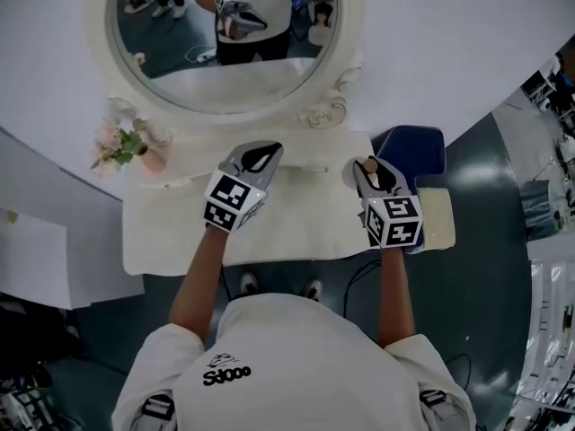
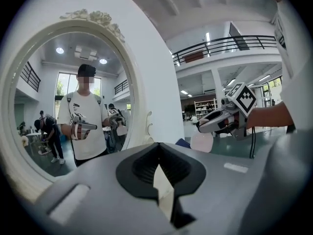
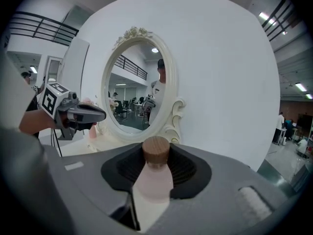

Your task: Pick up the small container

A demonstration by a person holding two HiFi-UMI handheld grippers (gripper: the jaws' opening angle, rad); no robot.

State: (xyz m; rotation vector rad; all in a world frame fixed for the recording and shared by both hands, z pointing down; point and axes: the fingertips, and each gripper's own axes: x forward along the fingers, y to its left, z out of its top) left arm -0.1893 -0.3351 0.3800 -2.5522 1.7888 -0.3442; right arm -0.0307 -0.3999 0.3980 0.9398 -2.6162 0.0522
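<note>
Over at the left of the head view, pink flowers (image 1: 117,144) are sitting in a vase on the cream-covered worktop (image 1: 296,232), just beside the ornate white mirror (image 1: 325,110) that is filling the upper middle. Moving in, the left gripper (image 1: 260,151) is hovering over the cloth at centre-left. Its own view is showing the left gripper (image 2: 157,153) with its jaws drawn narrow and the tips meeting. Nothing is between them, only a sliver of pale cloth showing through. Across to the right, the right gripper (image 1: 367,165) is clamping the small container (image 1: 377,174), a pale pink bottle. In the right gripper view the small container (image 3: 152,180) is sitting squarely between the black pads of the right gripper (image 3: 156,155), its brown wooden cap (image 3: 155,152) pointing away towards the mirror. From the left gripper view, the bottle (image 2: 201,141) is hanging in the right gripper (image 2: 201,126), up off the worktop. At far right, a dark blue seat (image 1: 422,151) is peeking out beside the cloth.
</note>
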